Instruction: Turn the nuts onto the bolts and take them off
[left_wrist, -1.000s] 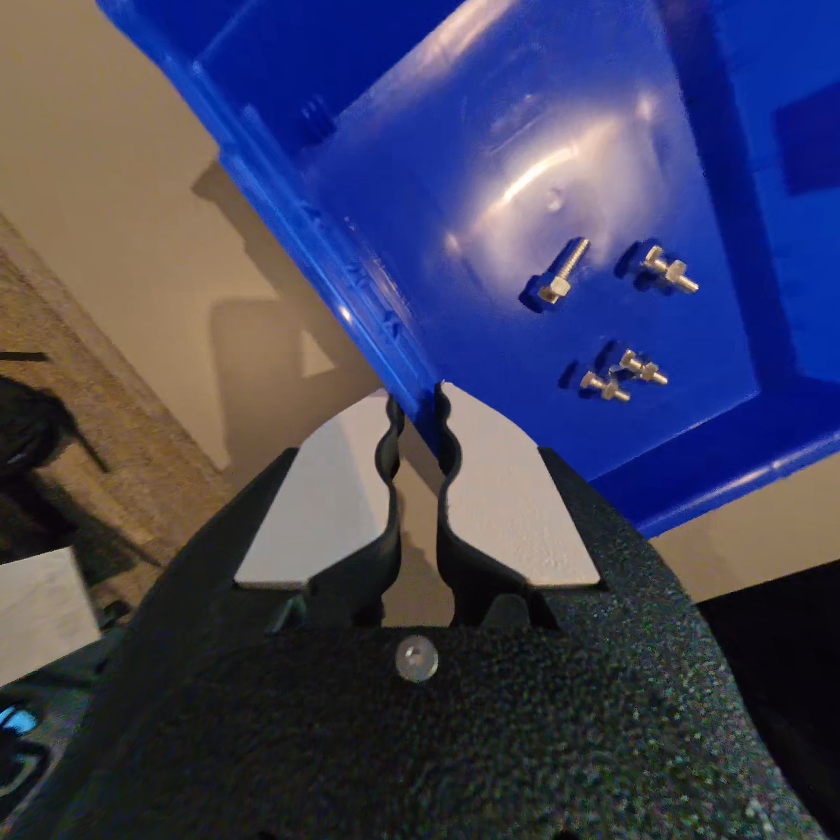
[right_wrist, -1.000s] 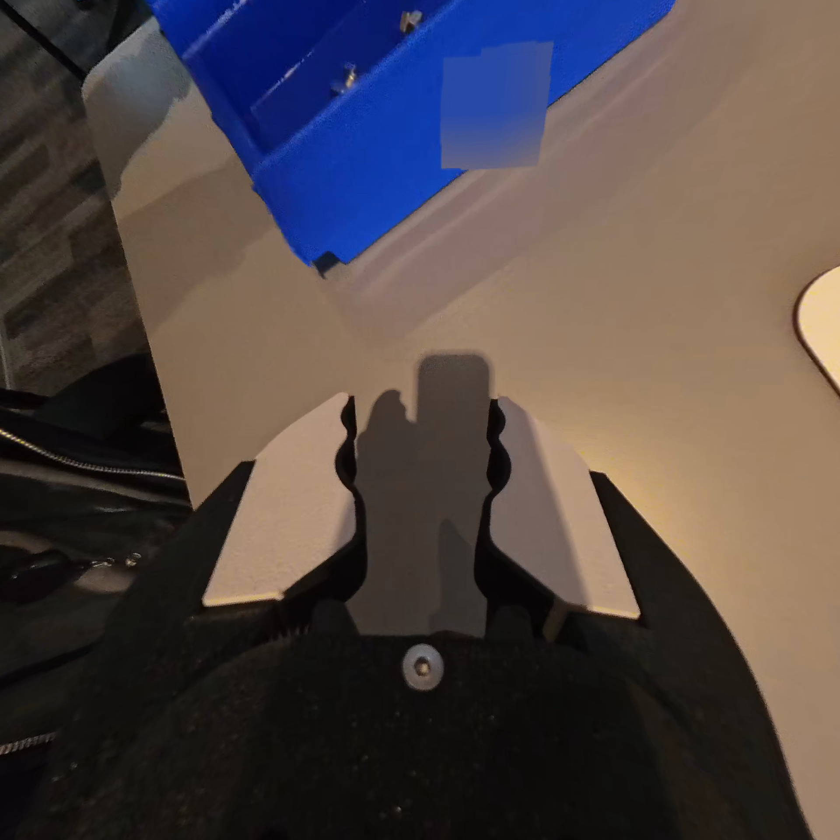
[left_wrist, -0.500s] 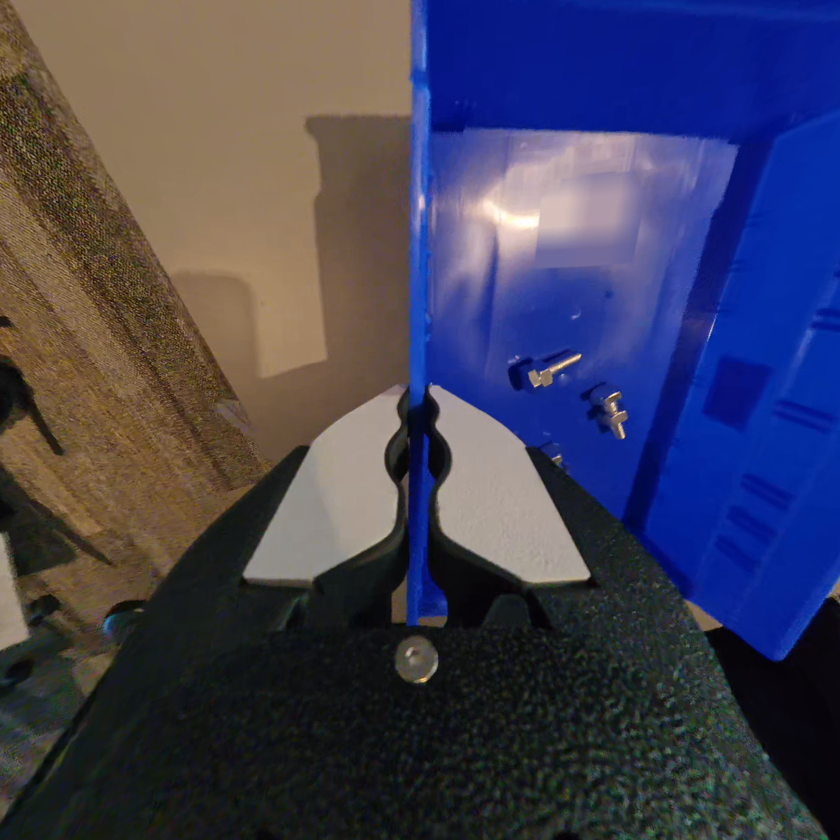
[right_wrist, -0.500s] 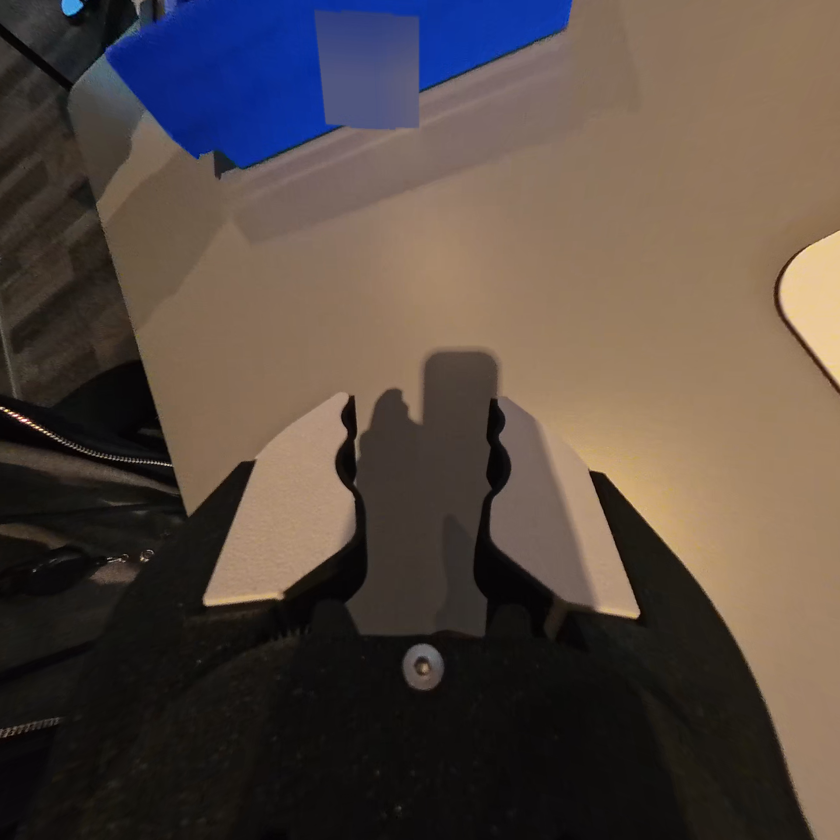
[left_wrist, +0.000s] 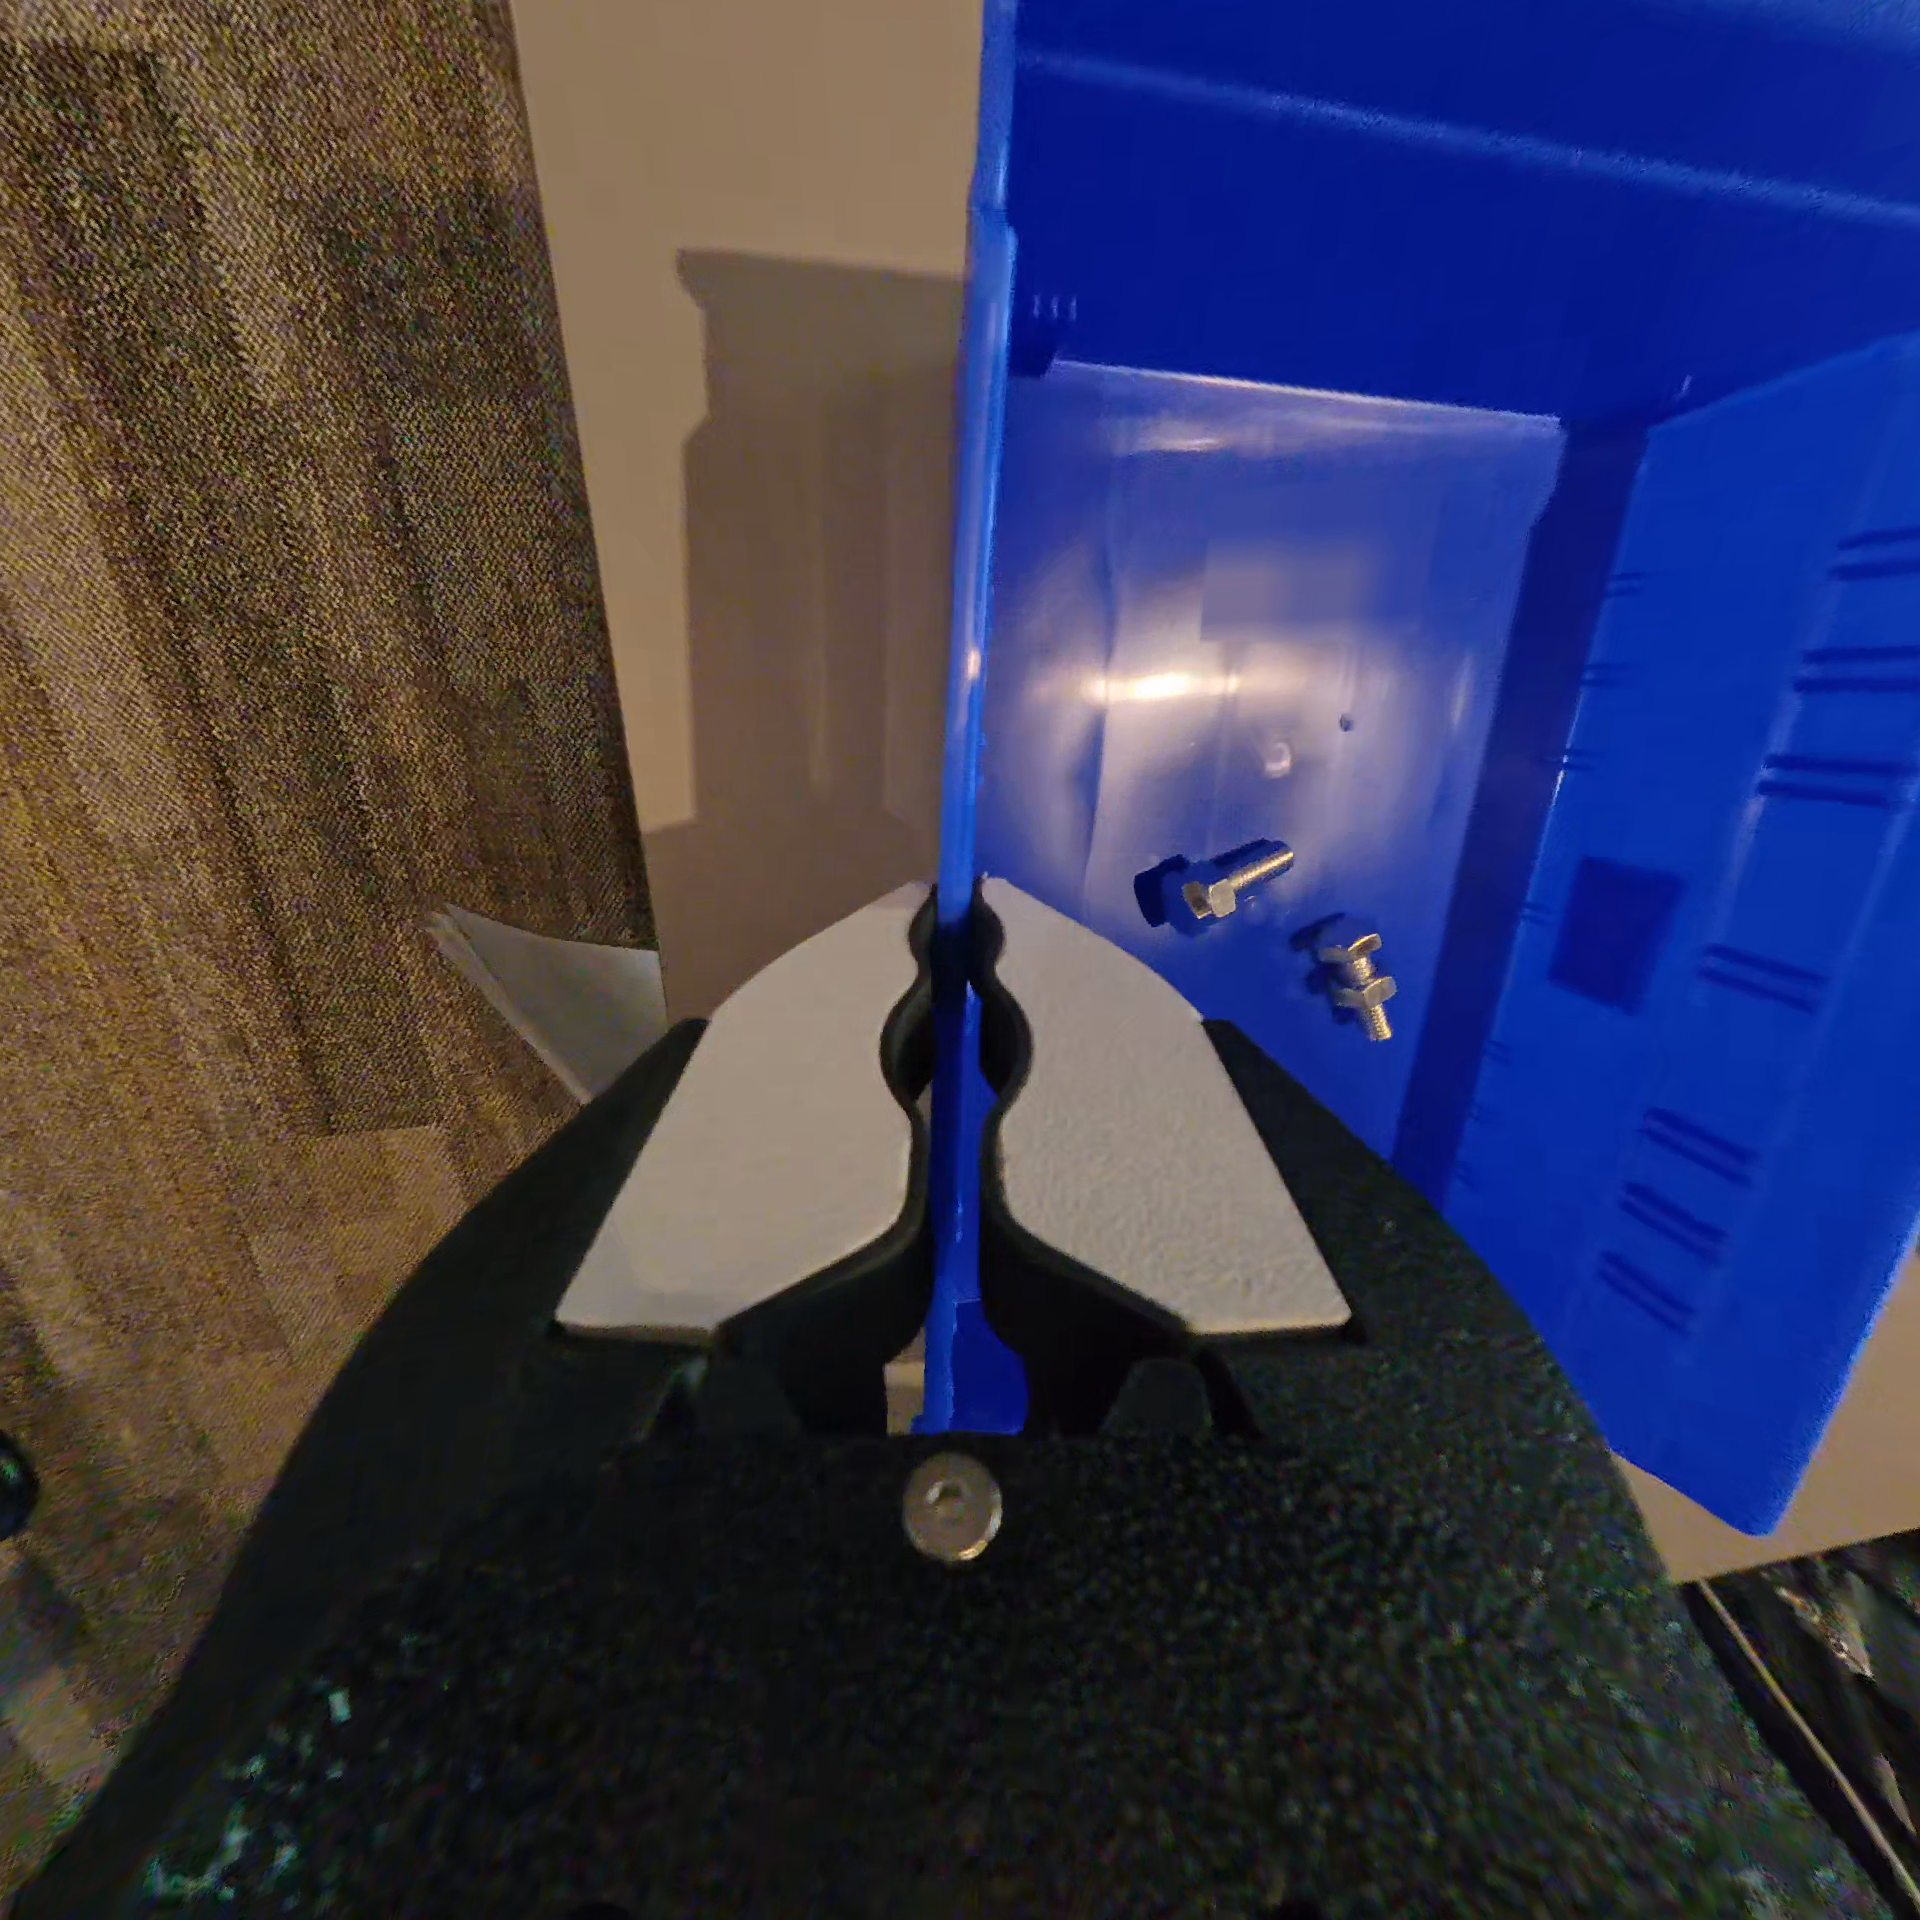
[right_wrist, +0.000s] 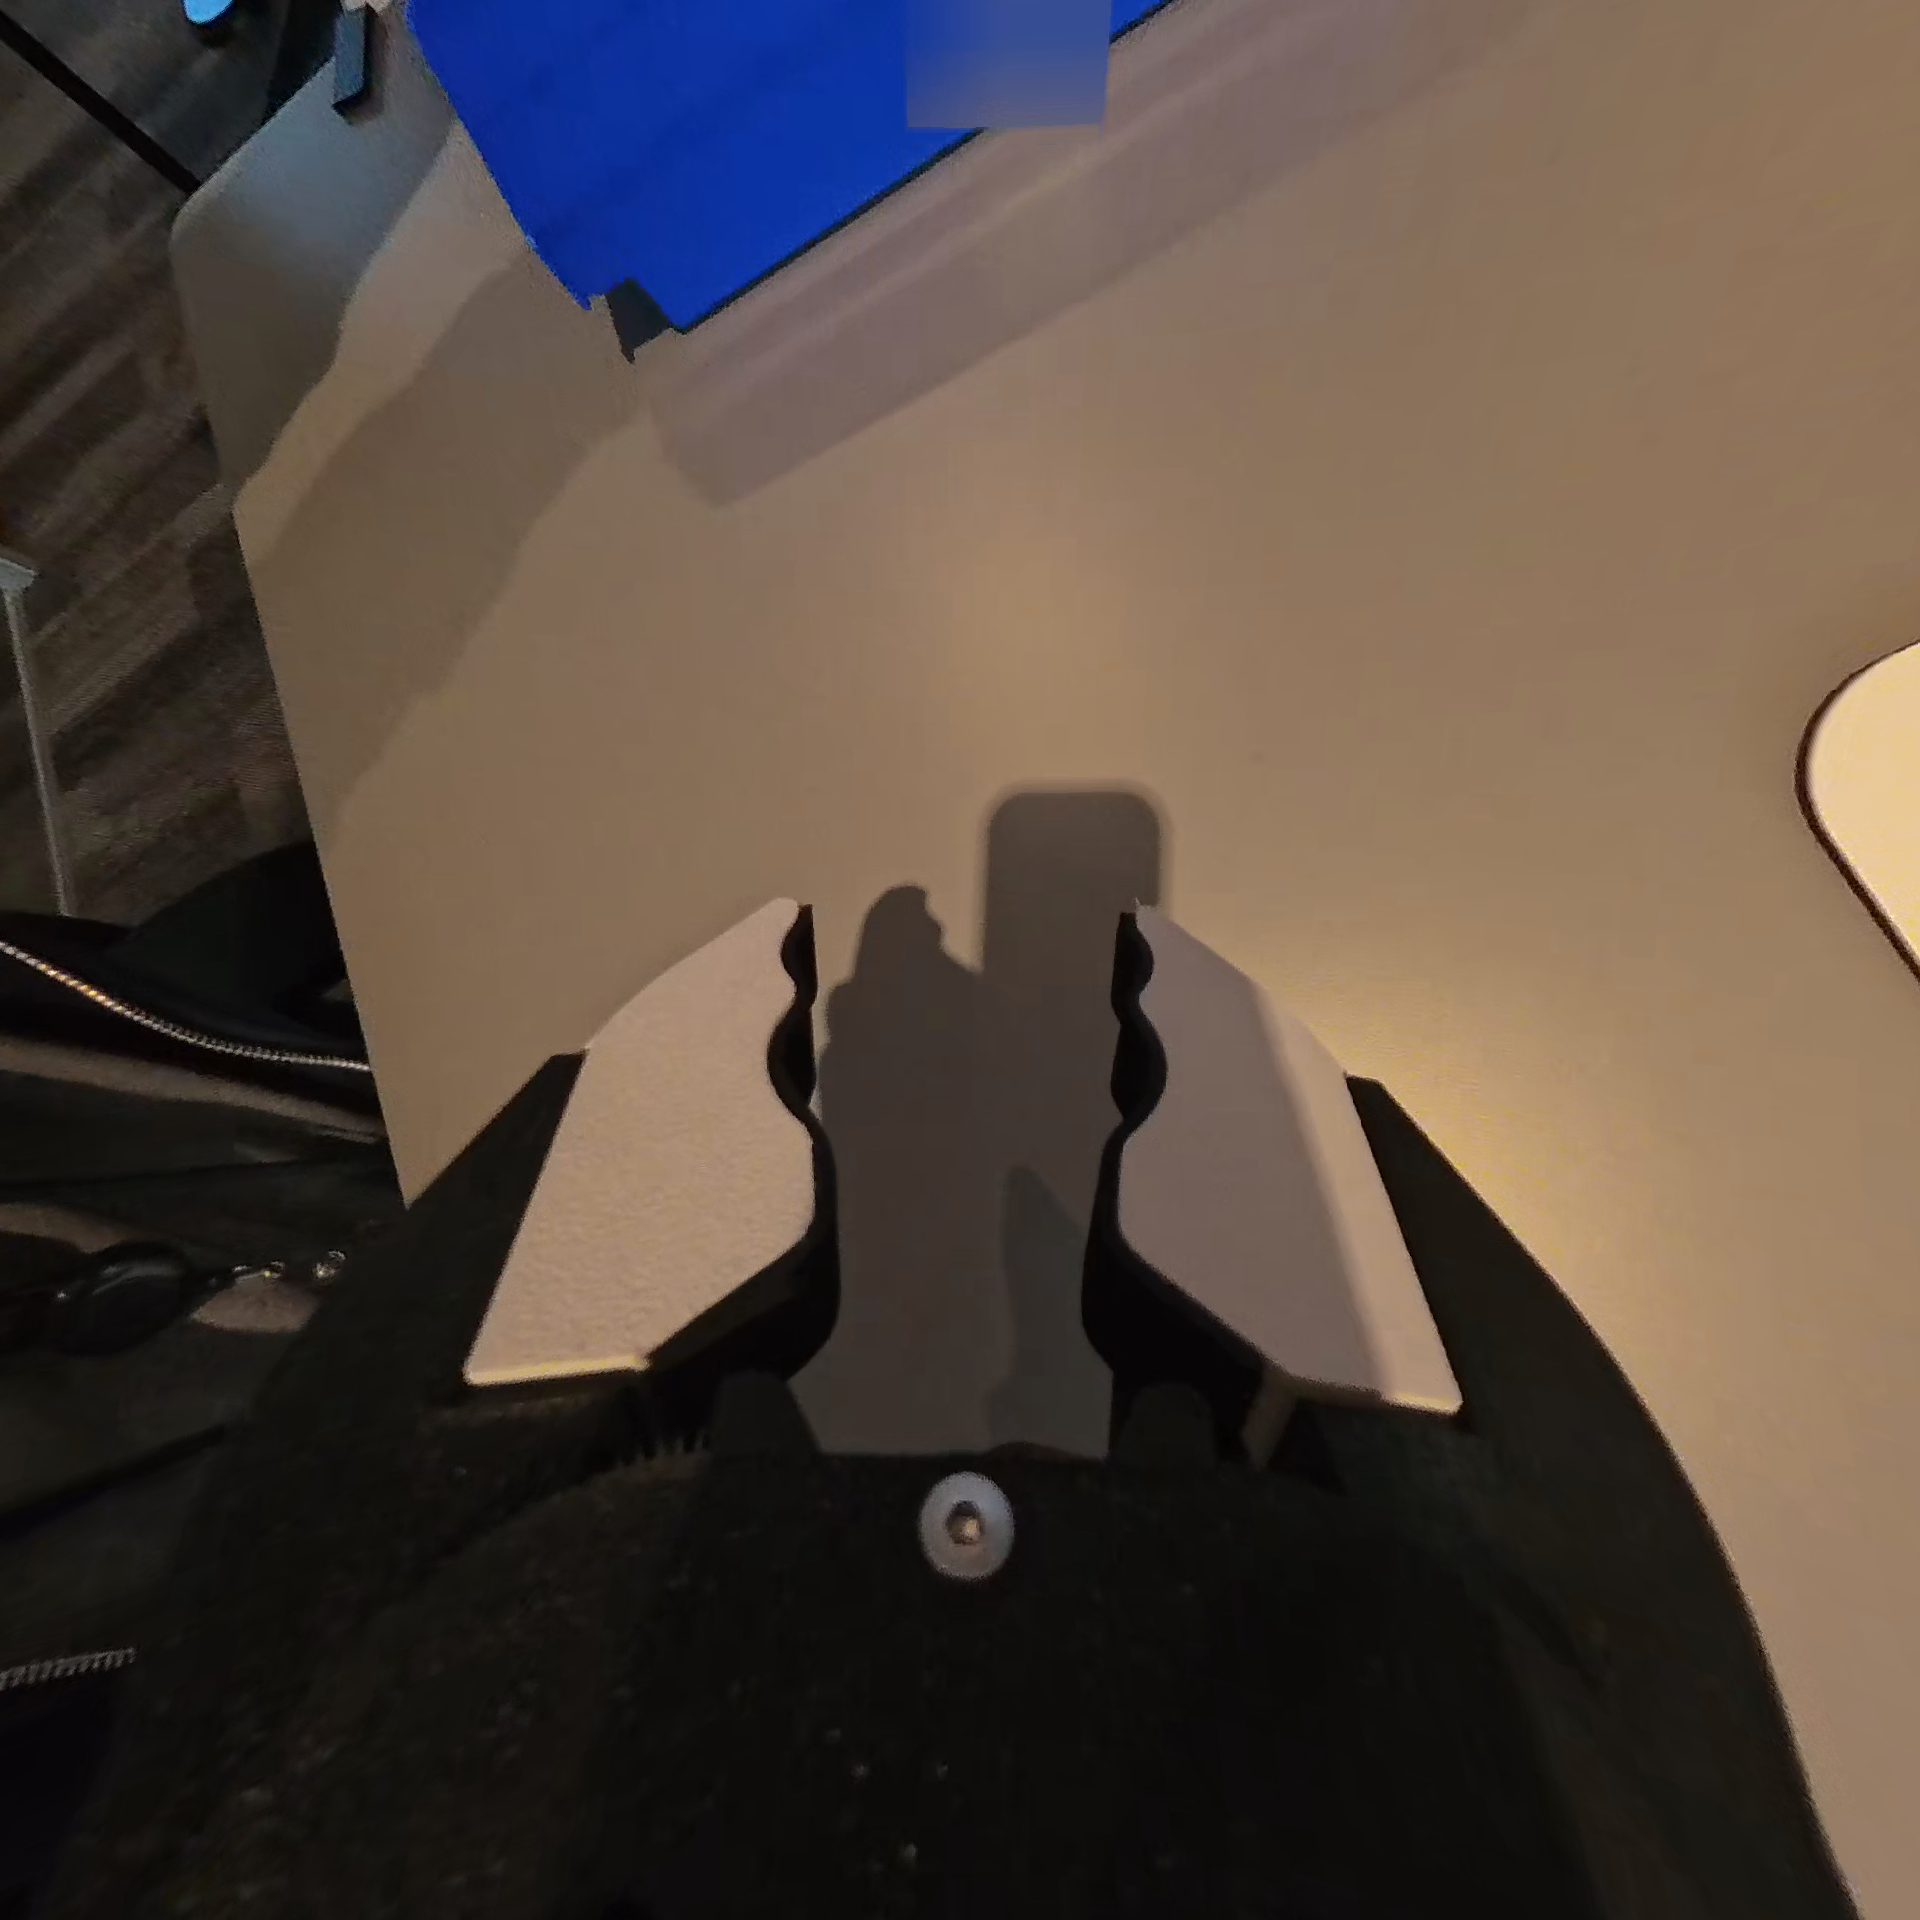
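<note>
My left gripper (left_wrist: 957, 904) is shut on the side wall of a blue plastic bin (left_wrist: 1299, 582), which stands tilted up off the table. Inside the bin, a silver bolt (left_wrist: 1234, 875) and a bolt with nuts on it (left_wrist: 1356, 982) lie on the glossy floor, just right of my fingers. My right gripper (right_wrist: 968, 909) is open and empty, hovering above the beige table (right_wrist: 1247, 540). The blue bin also shows in the right wrist view (right_wrist: 675, 135) at the top, raised above the table with its shadow below.
Grey carpet (left_wrist: 260, 623) lies left of the table's edge. A black bag with a zipper (right_wrist: 156, 1091) sits below the table's left edge. A light rounded-corner board (right_wrist: 1870, 779) lies at the right. Tip to tip, the grippers are about 45 cm apart. The silver bolt (left_wrist: 1234, 875) is about 11 cm from my left fingertips and 40 cm from my right.
My left gripper closed on the bin's side wall and tipped the bin up. The bolts slid toward my fingers. The right gripper stayed open over the table.
</note>
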